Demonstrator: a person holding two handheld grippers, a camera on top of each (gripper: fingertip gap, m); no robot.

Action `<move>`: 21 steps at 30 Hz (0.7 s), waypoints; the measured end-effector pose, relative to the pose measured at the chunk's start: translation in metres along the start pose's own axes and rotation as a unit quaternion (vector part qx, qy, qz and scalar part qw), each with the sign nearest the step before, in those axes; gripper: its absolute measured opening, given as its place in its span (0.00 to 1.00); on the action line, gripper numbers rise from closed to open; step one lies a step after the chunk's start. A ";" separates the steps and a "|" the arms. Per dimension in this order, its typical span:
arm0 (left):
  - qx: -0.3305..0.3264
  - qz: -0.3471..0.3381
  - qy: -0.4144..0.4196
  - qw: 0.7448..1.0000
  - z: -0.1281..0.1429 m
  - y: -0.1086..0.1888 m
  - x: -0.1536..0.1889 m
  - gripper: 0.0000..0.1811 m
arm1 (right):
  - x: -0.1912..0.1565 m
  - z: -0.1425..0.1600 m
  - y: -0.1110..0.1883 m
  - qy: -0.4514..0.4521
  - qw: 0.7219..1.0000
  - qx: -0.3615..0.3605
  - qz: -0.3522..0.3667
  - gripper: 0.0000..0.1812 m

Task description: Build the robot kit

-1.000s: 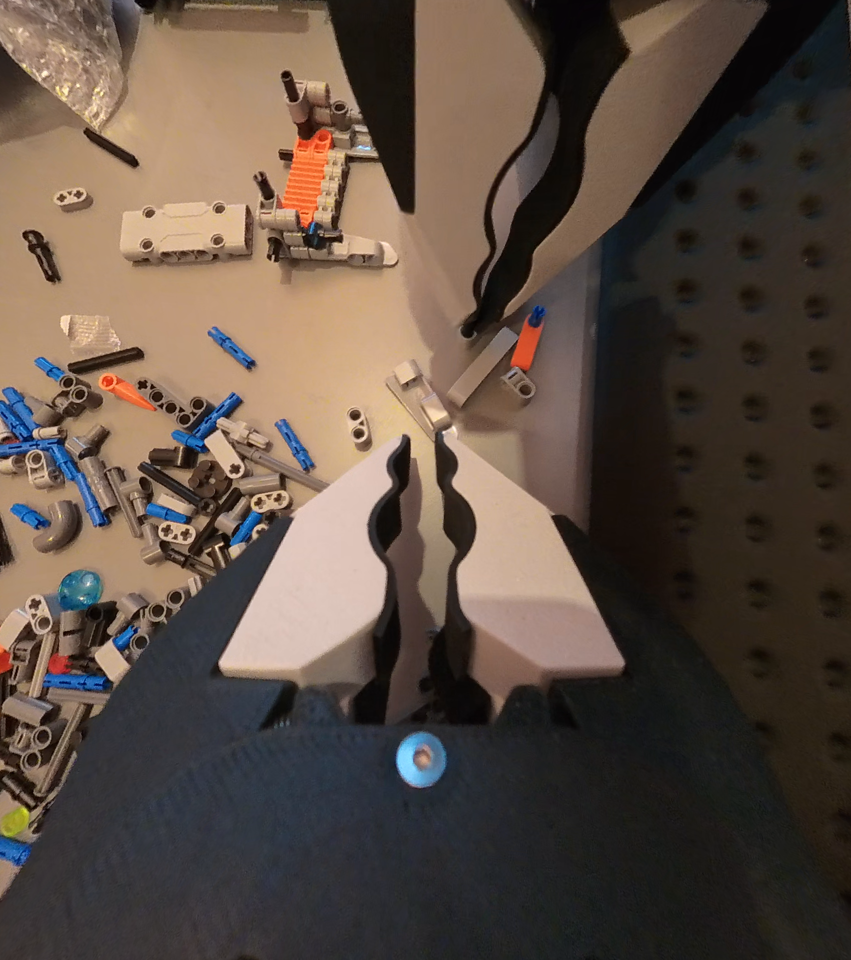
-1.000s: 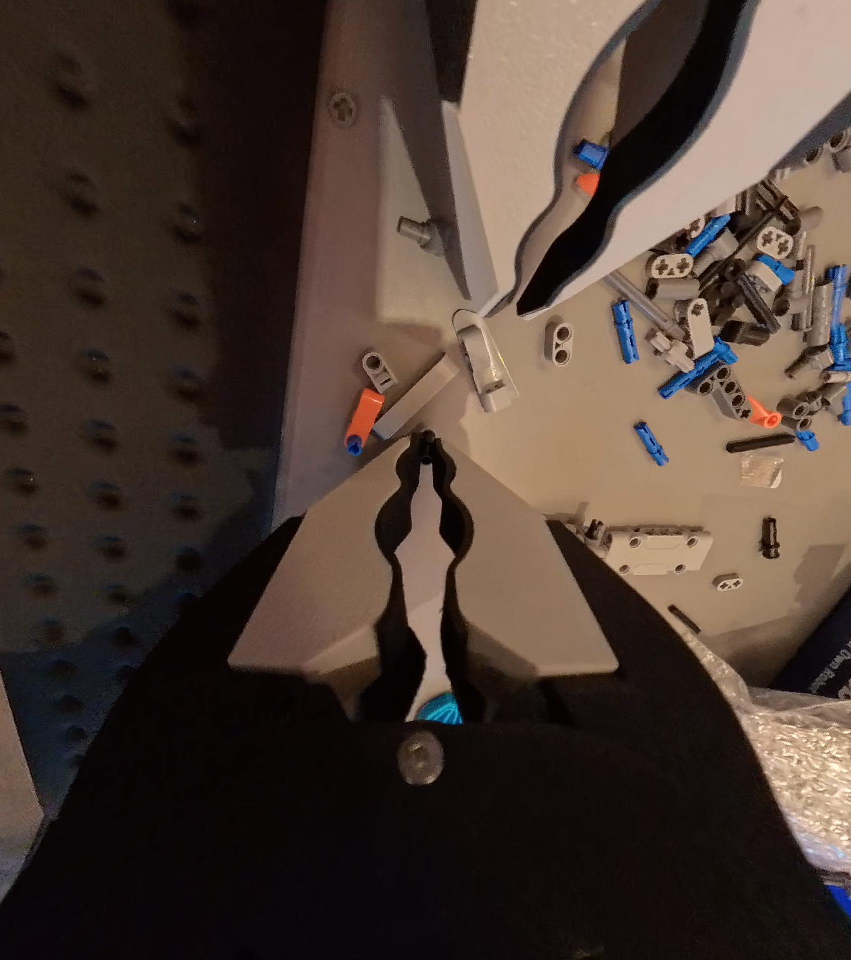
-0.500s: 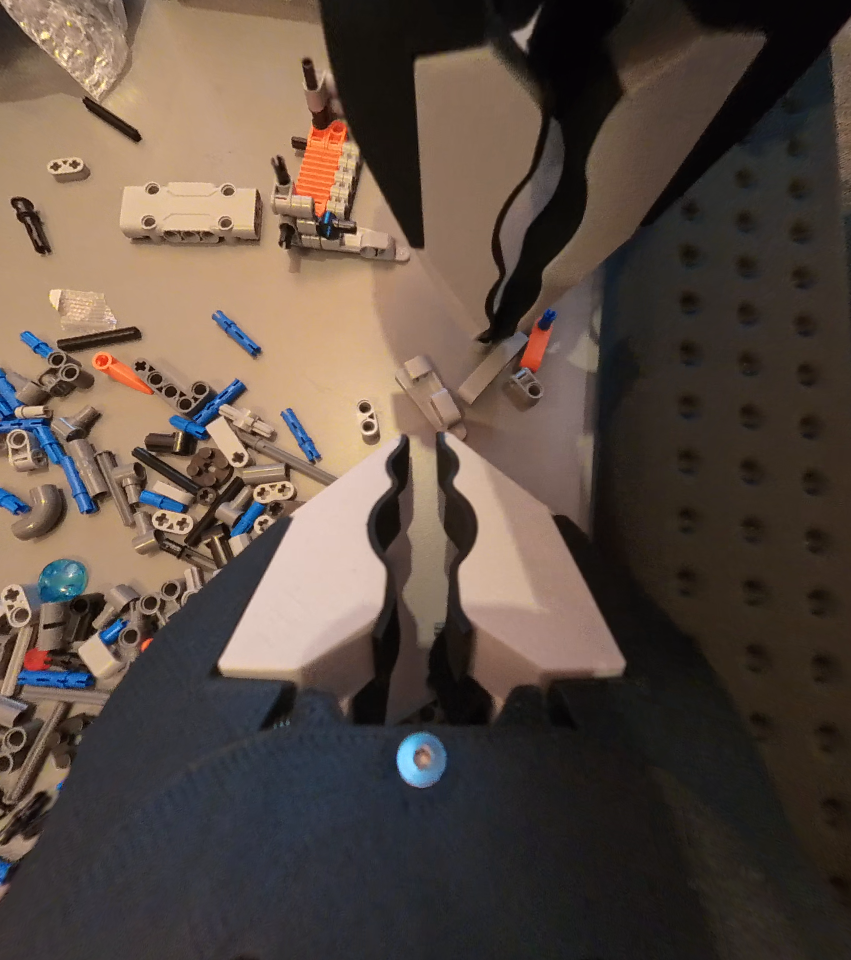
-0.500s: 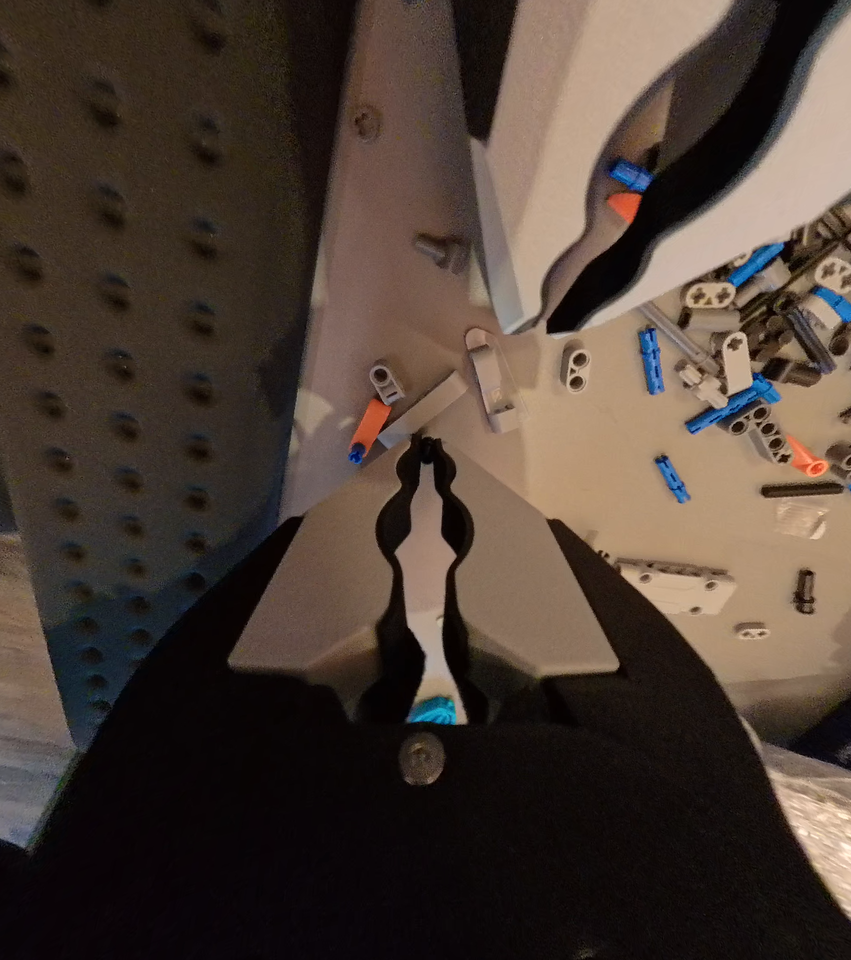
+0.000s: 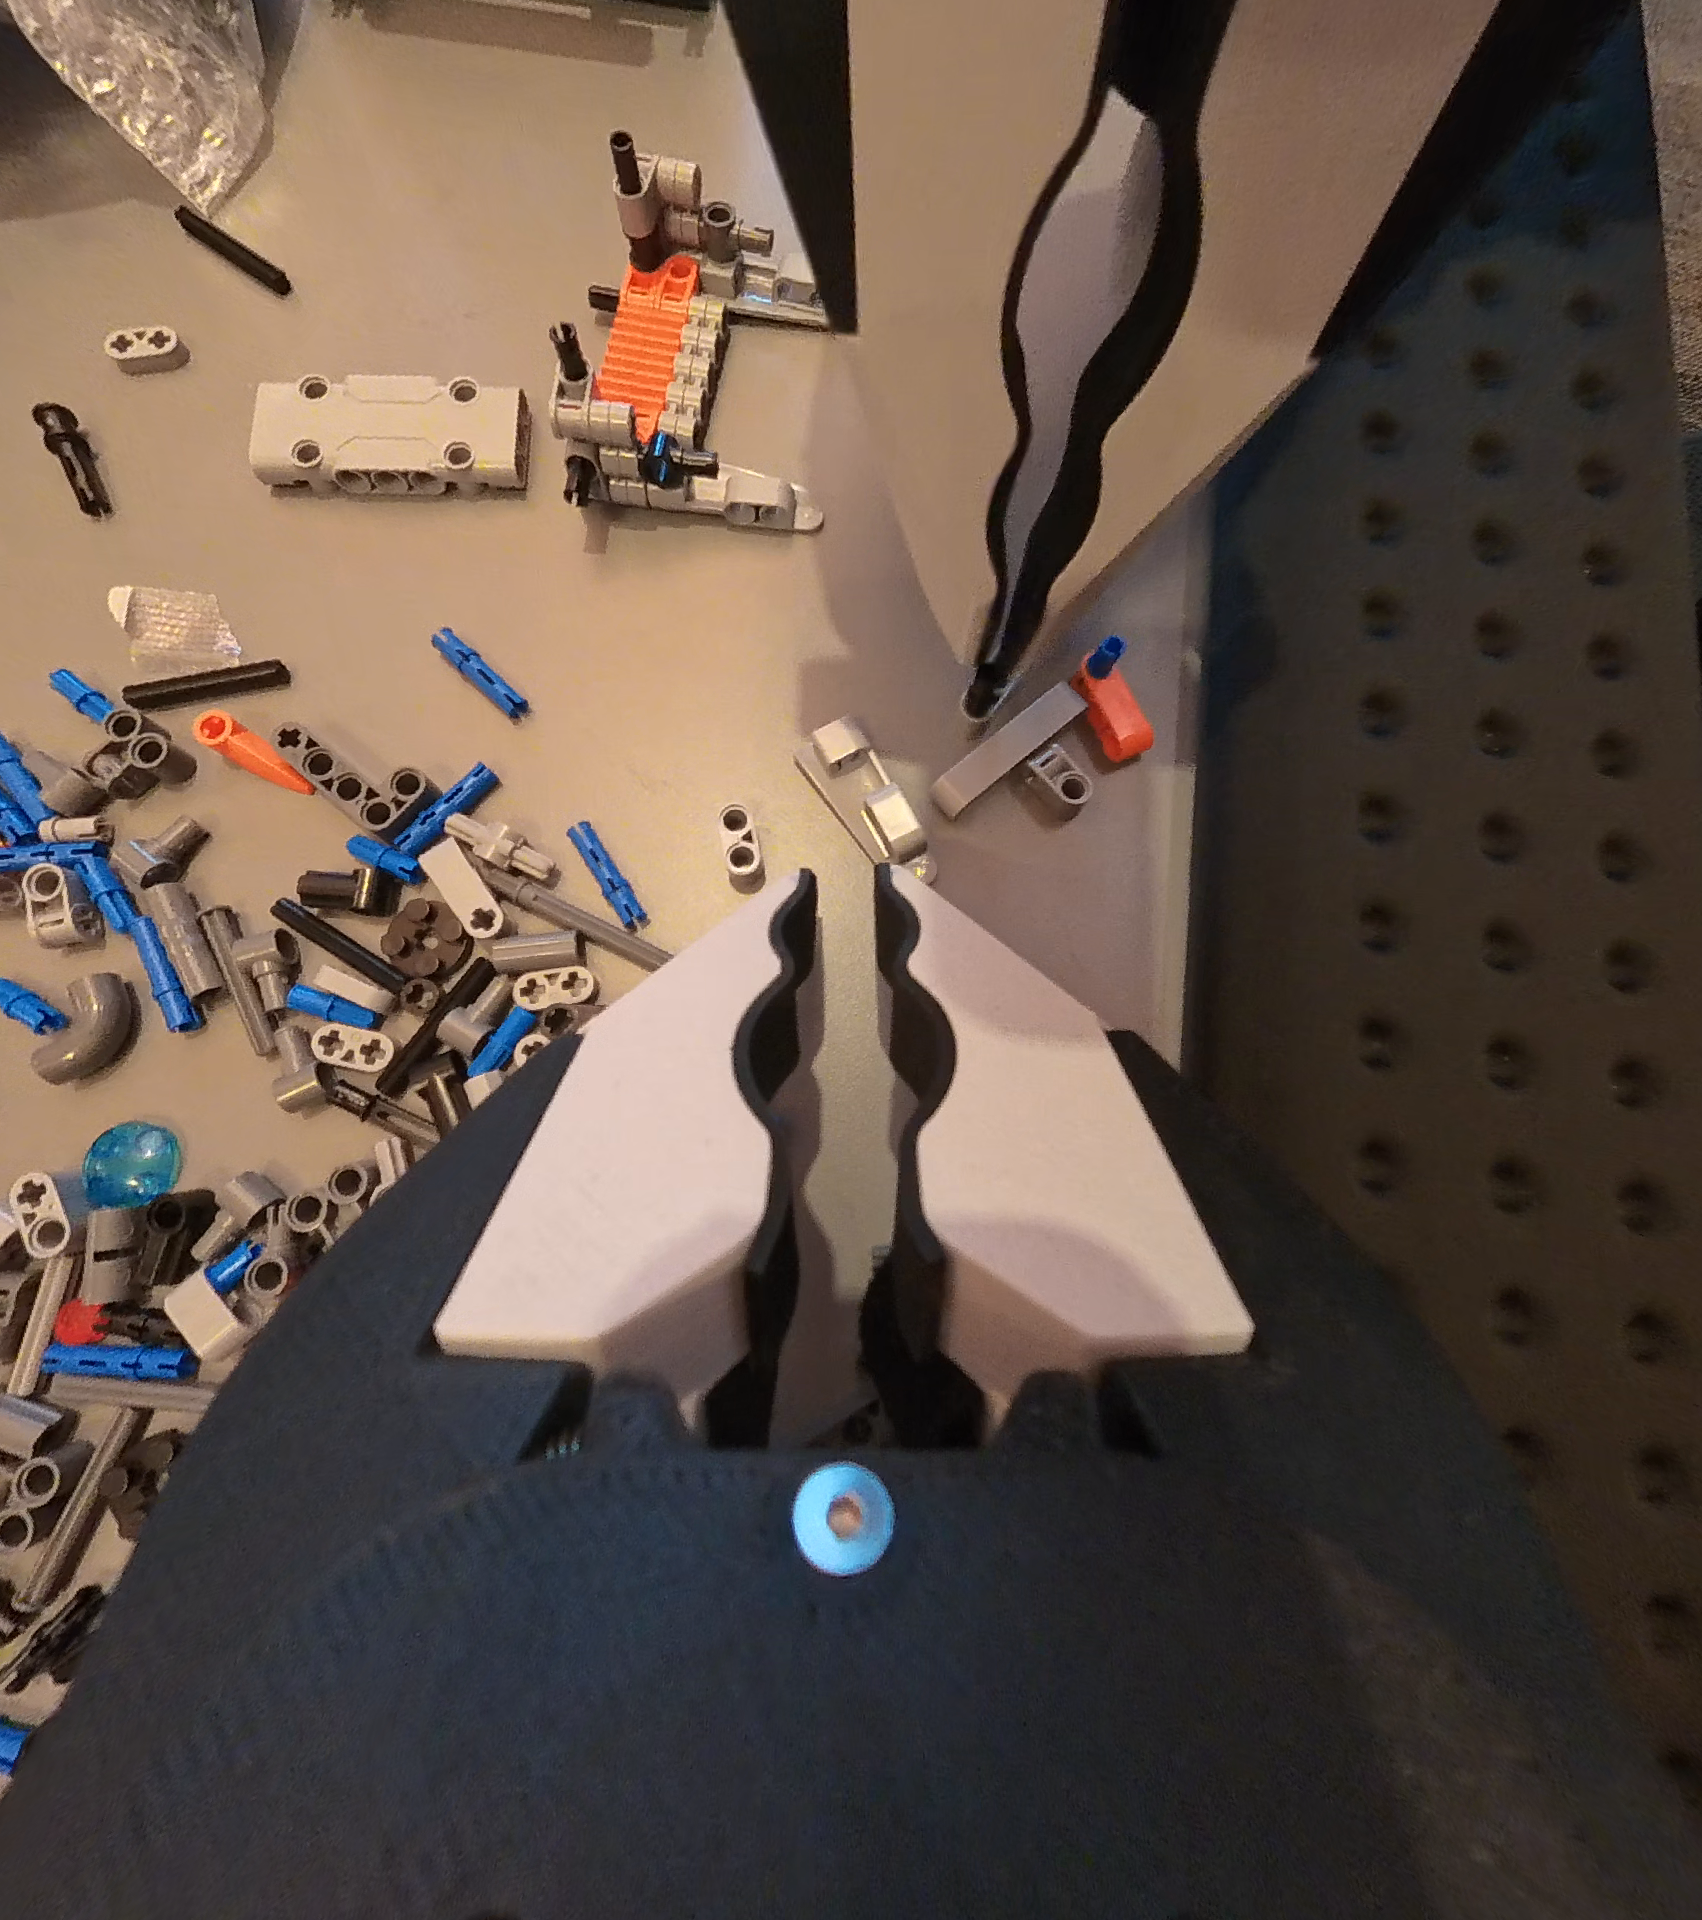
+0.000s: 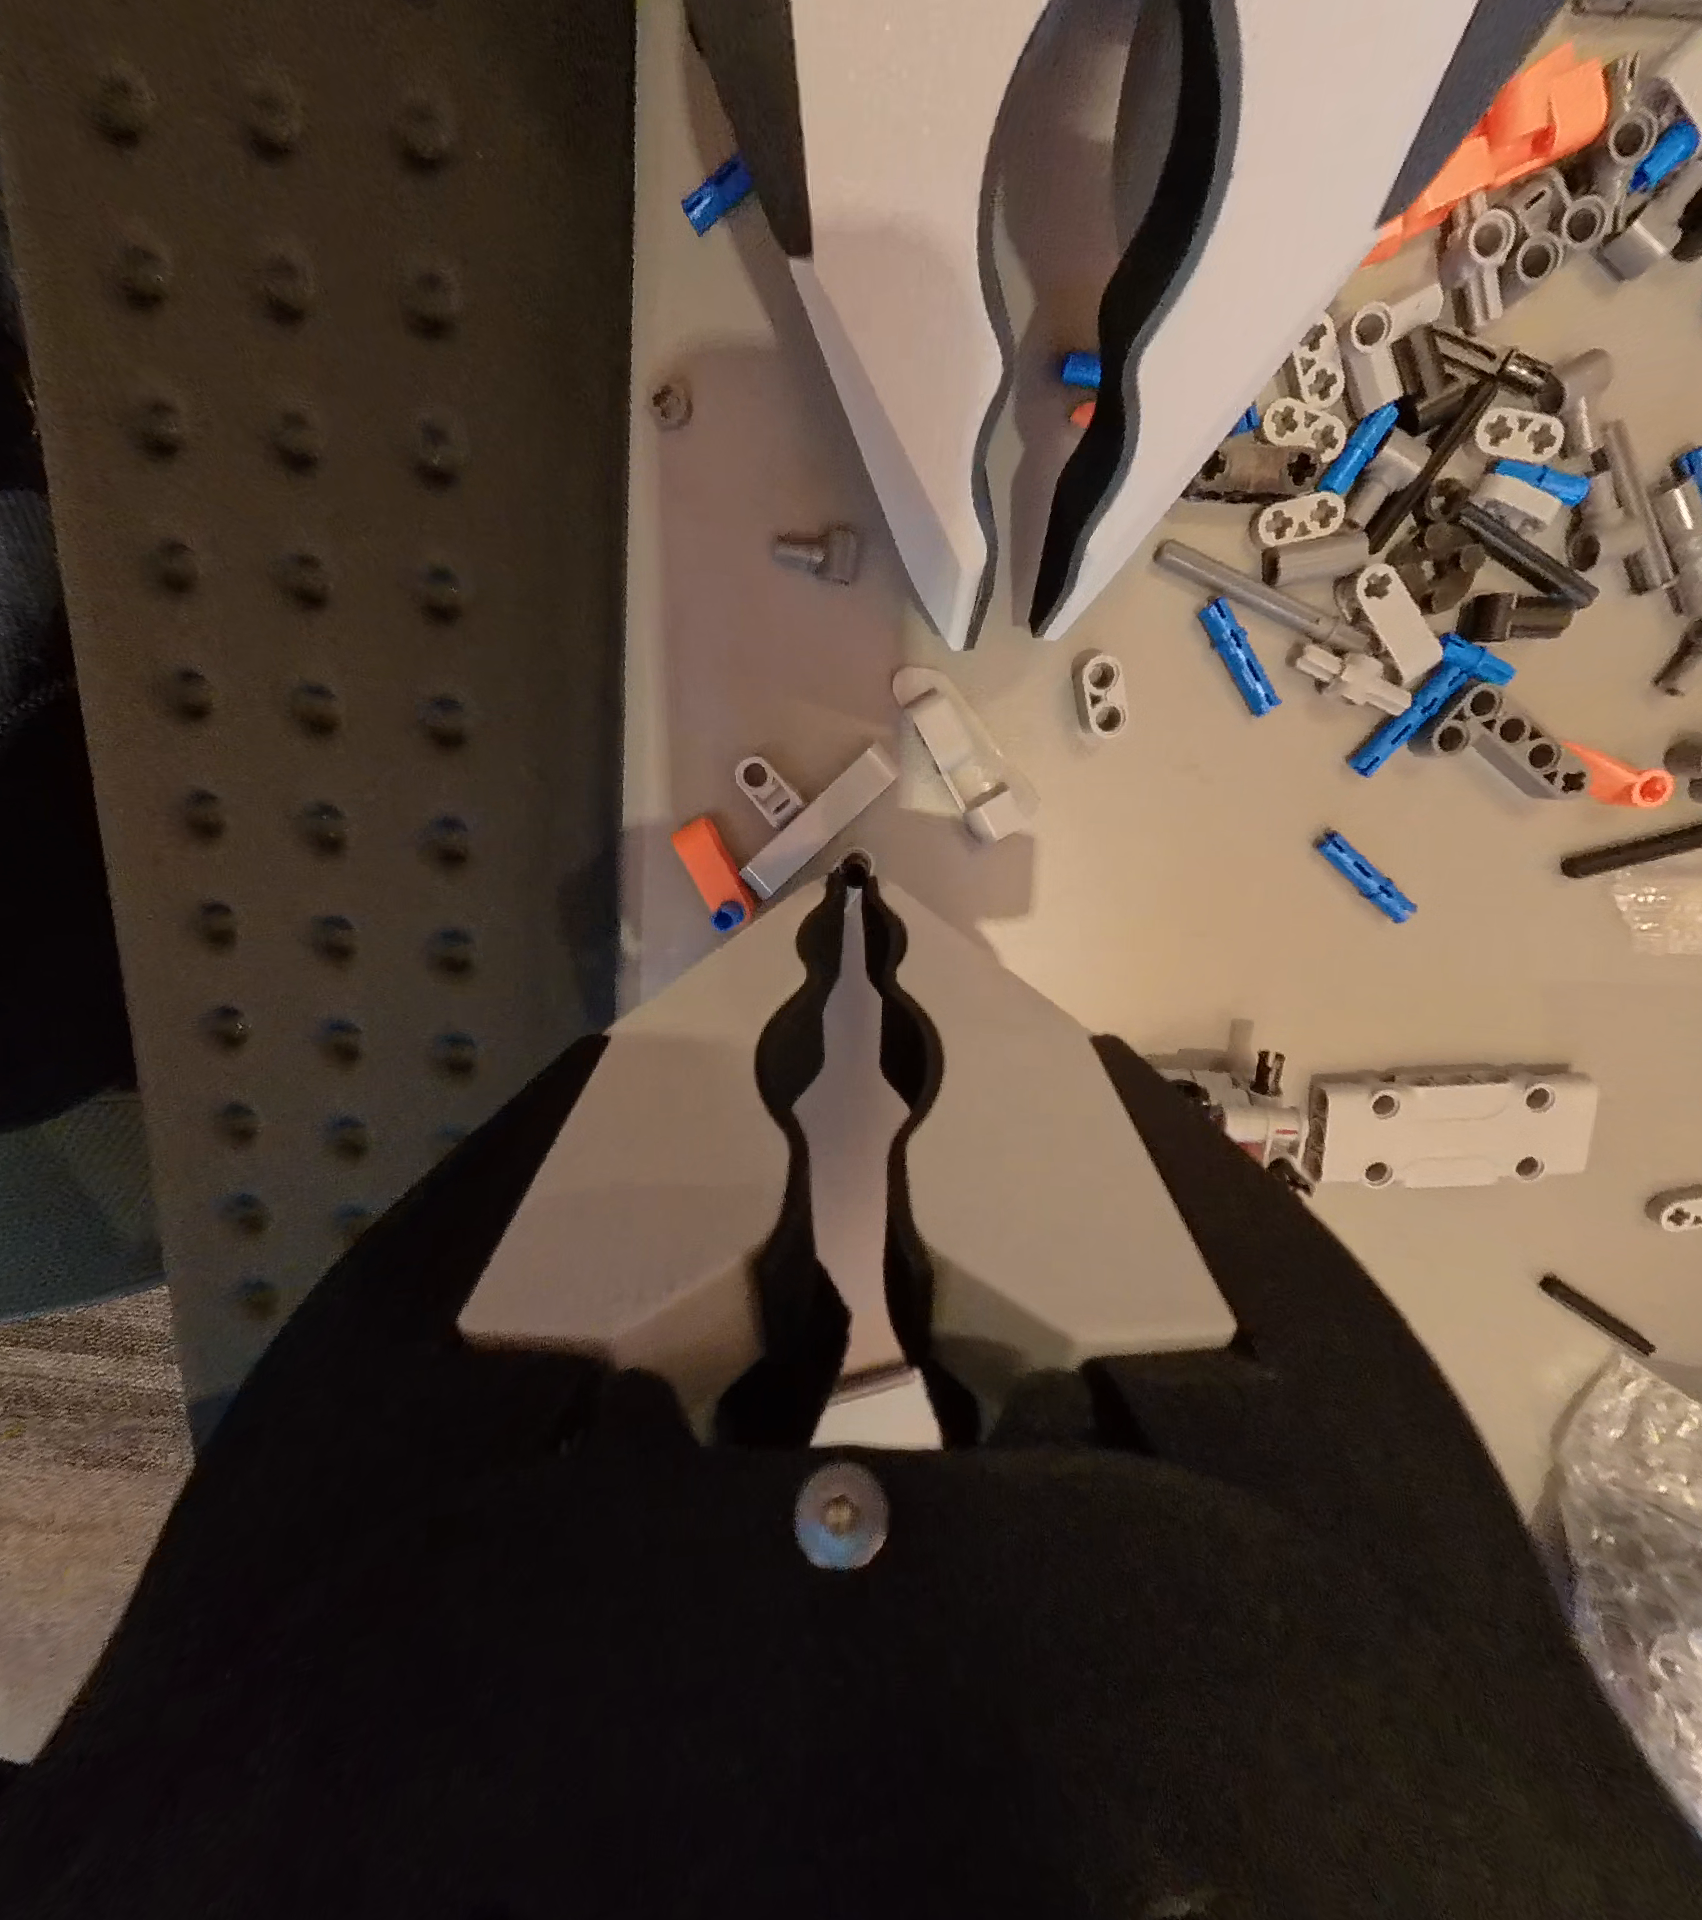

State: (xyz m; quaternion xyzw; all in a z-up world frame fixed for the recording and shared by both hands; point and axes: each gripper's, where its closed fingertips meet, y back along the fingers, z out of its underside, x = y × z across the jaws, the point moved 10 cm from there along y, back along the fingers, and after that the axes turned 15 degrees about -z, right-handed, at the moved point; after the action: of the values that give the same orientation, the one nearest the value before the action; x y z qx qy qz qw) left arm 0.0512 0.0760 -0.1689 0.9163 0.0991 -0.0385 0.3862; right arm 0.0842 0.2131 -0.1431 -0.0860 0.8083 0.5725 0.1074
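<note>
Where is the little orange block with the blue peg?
The orange block lies near the tray's right edge in the left wrist view, beside a grey bar and just right of the right gripper tips.

Surface [image 5: 535, 156]: plain grey-beige. Both tools, left tool [image 5: 845, 883] and right tool [image 6: 857, 883]: pale grey fingers, black wavy inner pads, black bodies. Loose building pieces [image 5: 203, 987]: blue, grey, black, orange. Ribbed part [image 5: 644, 343]: orange. Side panel [image 5: 1501, 831]: dark, dotted with holes.

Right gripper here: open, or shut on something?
Shut on a small black pin: the right gripper tips pinch it, beside the grey bar.
</note>
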 end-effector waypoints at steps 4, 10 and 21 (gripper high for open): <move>0.001 0.001 0.000 1.000 0.000 0.000 0.000 0.05 | 0.000 -0.003 -0.001 0.001 1.000 0.001 -0.002 0.01; 0.000 0.003 -0.001 1.000 0.000 0.000 0.001 0.05 | -0.002 -0.006 0.002 -0.002 1.000 0.009 0.004 0.06; 0.001 0.003 -0.002 1.000 -0.001 0.001 0.002 0.04 | 0.000 -0.004 -0.004 -0.006 1.000 0.001 0.023 0.00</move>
State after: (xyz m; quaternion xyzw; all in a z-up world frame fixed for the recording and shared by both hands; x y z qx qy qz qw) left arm 0.0529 0.0763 -0.1682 0.9169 0.0958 -0.0399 0.3853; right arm 0.0851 0.2080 -0.1450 -0.0638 0.8101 0.5743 0.0998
